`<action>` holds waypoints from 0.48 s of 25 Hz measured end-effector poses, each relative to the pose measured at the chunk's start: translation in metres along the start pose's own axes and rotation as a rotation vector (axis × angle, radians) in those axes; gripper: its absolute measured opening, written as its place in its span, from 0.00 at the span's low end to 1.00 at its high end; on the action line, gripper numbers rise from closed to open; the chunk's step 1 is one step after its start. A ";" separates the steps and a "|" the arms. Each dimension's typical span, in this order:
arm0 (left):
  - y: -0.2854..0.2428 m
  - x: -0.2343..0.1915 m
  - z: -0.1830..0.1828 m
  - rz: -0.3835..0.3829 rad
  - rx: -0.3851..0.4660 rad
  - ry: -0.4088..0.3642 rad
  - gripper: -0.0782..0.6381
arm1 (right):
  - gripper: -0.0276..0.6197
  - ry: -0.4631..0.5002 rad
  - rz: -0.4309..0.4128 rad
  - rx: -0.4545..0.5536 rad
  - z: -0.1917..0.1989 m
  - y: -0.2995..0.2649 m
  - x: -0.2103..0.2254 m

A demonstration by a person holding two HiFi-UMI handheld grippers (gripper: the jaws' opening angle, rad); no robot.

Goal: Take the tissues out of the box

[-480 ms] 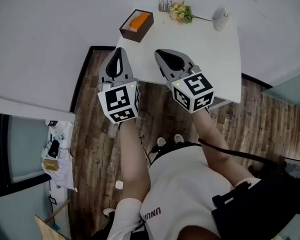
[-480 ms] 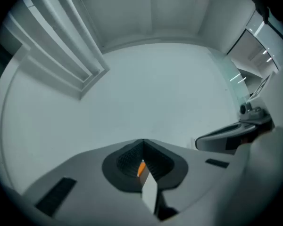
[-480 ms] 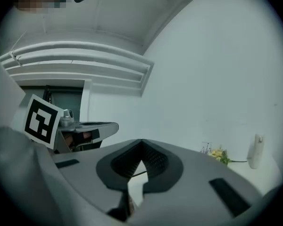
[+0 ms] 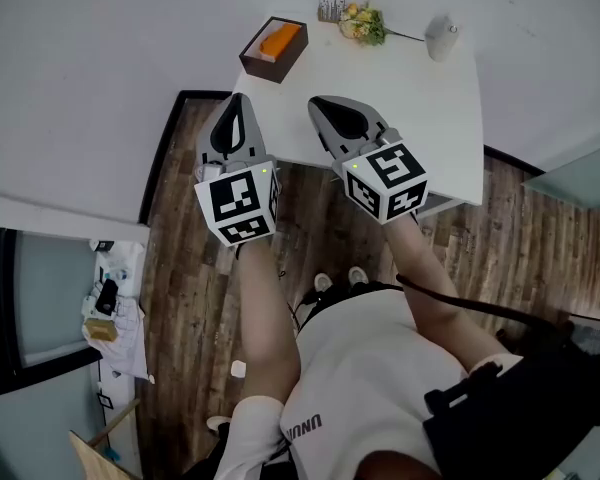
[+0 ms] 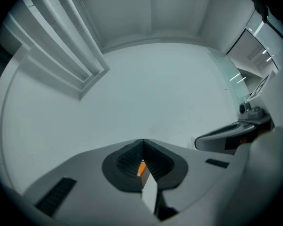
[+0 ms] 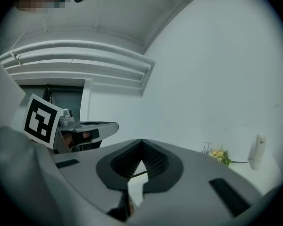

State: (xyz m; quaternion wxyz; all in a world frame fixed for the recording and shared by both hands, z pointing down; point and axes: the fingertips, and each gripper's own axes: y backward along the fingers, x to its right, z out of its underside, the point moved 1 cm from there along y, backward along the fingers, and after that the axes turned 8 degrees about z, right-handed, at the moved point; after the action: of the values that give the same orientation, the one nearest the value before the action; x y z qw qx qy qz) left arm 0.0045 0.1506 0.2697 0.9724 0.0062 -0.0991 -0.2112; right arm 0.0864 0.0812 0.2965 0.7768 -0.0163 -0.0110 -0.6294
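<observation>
A dark brown box [image 4: 272, 52] with orange tissues [image 4: 279, 41] in it stands at the far left corner of the white table [image 4: 420, 108]. Both grippers hover side by side above the table's near edge, well short of the box. My left gripper [image 4: 239, 104] is shut with nothing between its jaws; in the left gripper view its tips [image 5: 143, 142] meet, and a sliver of the orange tissues [image 5: 141, 167] shows through the gap behind them. My right gripper [image 4: 321, 106] is likewise shut and empty, its tips [image 6: 142, 142] closed together.
At the table's far edge are a small rack [image 4: 331, 6], a sprig of yellow flowers [image 4: 363, 25] and a white bottle [image 4: 441, 38]. Wooden floor [image 4: 190, 268] lies below, white walls surround the table, and a cluttered shelf [image 4: 115, 308] sits at the lower left.
</observation>
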 end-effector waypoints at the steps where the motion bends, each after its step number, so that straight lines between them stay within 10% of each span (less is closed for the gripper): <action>1: 0.000 -0.001 0.000 0.000 0.000 -0.001 0.13 | 0.07 0.002 0.000 0.001 0.000 -0.001 0.000; 12: 0.016 -0.016 0.008 0.032 -0.028 0.006 0.13 | 0.08 0.013 0.054 -0.013 0.005 -0.008 -0.003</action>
State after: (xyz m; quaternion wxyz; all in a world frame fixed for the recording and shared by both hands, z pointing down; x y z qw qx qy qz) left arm -0.0043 0.1719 0.2752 0.9759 -0.0084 -0.0933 -0.1969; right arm 0.0782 0.0825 0.3012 0.7933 -0.0175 -0.0017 -0.6085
